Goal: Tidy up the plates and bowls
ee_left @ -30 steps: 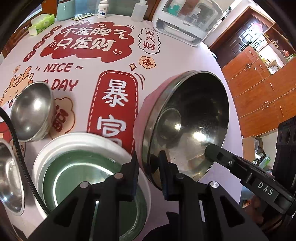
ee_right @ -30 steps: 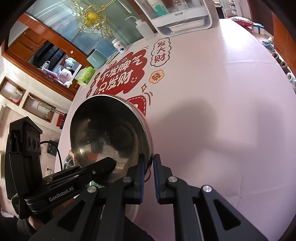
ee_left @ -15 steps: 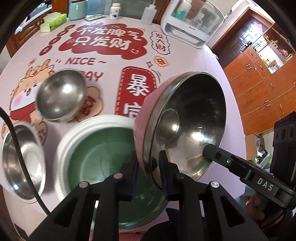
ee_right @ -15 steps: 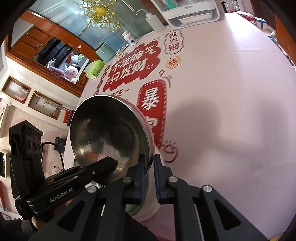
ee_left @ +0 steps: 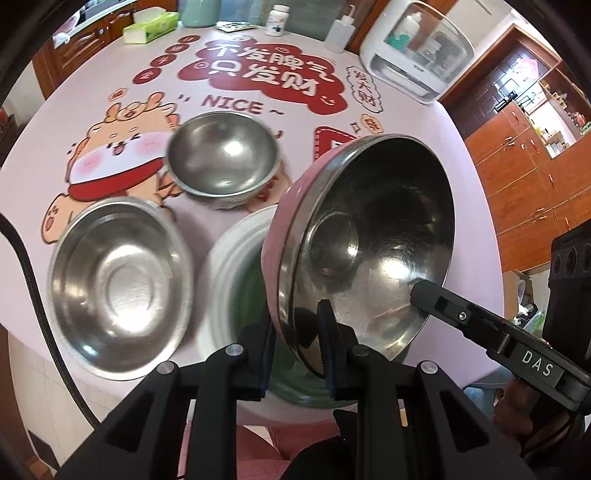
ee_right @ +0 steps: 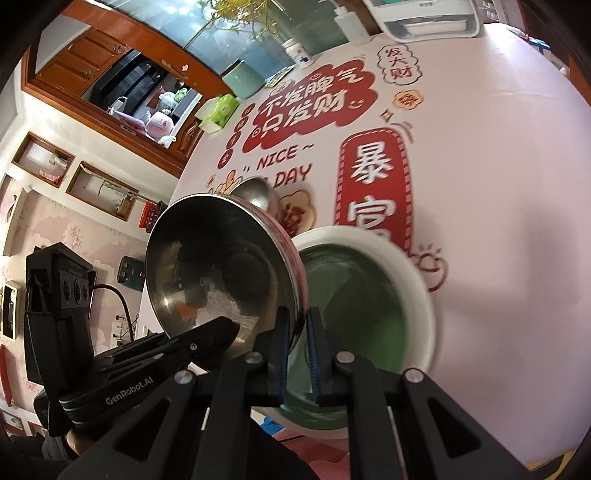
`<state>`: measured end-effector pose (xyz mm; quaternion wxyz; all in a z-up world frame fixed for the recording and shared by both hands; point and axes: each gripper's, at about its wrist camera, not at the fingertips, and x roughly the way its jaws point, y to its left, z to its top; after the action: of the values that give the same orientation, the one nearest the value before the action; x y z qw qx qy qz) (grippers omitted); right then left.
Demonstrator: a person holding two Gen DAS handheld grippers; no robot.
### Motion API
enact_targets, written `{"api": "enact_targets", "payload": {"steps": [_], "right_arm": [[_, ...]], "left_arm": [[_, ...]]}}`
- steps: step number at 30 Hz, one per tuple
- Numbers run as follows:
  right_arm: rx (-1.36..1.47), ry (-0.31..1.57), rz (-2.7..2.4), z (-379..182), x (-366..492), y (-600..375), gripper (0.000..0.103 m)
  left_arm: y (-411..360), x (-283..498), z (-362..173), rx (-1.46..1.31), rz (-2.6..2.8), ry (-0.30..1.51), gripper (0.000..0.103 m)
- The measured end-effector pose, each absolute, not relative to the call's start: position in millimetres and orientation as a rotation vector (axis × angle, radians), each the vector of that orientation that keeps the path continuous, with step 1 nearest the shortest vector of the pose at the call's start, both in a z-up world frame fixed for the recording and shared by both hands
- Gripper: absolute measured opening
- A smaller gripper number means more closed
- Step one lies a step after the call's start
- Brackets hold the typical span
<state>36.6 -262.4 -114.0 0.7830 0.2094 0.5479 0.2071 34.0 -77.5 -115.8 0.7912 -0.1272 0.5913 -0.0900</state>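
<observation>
A pink-sided steel bowl (ee_left: 373, 236) hangs tilted above the table, held from both sides. My left gripper (ee_left: 295, 332) is shut on its near rim, and my right gripper (ee_right: 295, 343) is shut on the opposite rim of the same bowl (ee_right: 221, 266). Right under it lies a white plate with a green centre (ee_left: 229, 266), seen also in the right wrist view as the plate (ee_right: 369, 280). A wide steel bowl (ee_left: 118, 288) sits at the left near the table edge. A smaller steel bowl (ee_left: 221, 162) stands behind it.
The round table (ee_right: 480, 184) has a pink cloth with red lettering. At its far edge stand a white appliance (ee_left: 417, 51), bottles (ee_left: 340, 33) and a tissue box (ee_left: 151, 31). Wooden cabinets (ee_left: 524, 166) are to the right. The table's near edge runs just below the plate.
Both grippers have carried the pink-sided bowl across the table, from beside the plate to over it. The plate and the two steel bowls have slid rightward in the left wrist view.
</observation>
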Motion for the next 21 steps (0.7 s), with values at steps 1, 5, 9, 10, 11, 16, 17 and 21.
{"api": "enact_targets", "payload": {"steps": [1, 5, 9, 10, 11, 16, 17, 21], "right_arm": [[0.451, 1.183, 0.447, -113.3, 36.0, -256.7, 0.01], [0.449, 1.184, 0.452, -111.3, 37.4, -234.6, 0.01], [0.442, 1.187, 0.455, -111.1, 40.0, -209.7, 0.01], [0.441, 1.194, 0.455, -112.9, 41.8, -201.3, 0.01], [0.439, 1.199, 0.456, -113.6, 42.7, -195.5, 0.01], [0.432, 1.208, 0.458, -114.8, 43.4, -166.4, 0.01], [0.434, 1.209, 0.459, -115.7, 43.5, -160.1, 0.01], [0.445, 1.217, 0.455, -119.7, 41.8, -138.8, 0.01]], "left_arm": [[-72.4, 33.0, -115.9, -0.275, -0.195, 1.275, 0.019], [-49.3, 29.7, -114.2, -0.27, -0.195, 1.276, 0.02], [-24.0, 28.7, -114.7, -0.258, -0.199, 1.288, 0.022], [-18.7, 28.5, -115.3, -0.252, -0.2, 1.295, 0.022], [-12.6, 28.6, -115.8, -0.247, -0.2, 1.299, 0.023], [17.4, 29.7, -117.4, -0.224, -0.2, 1.31, 0.023], [23.3, 29.9, -117.8, -0.219, -0.201, 1.313, 0.023], [45.2, 30.5, -121.7, -0.208, -0.209, 1.334, 0.024]]}}
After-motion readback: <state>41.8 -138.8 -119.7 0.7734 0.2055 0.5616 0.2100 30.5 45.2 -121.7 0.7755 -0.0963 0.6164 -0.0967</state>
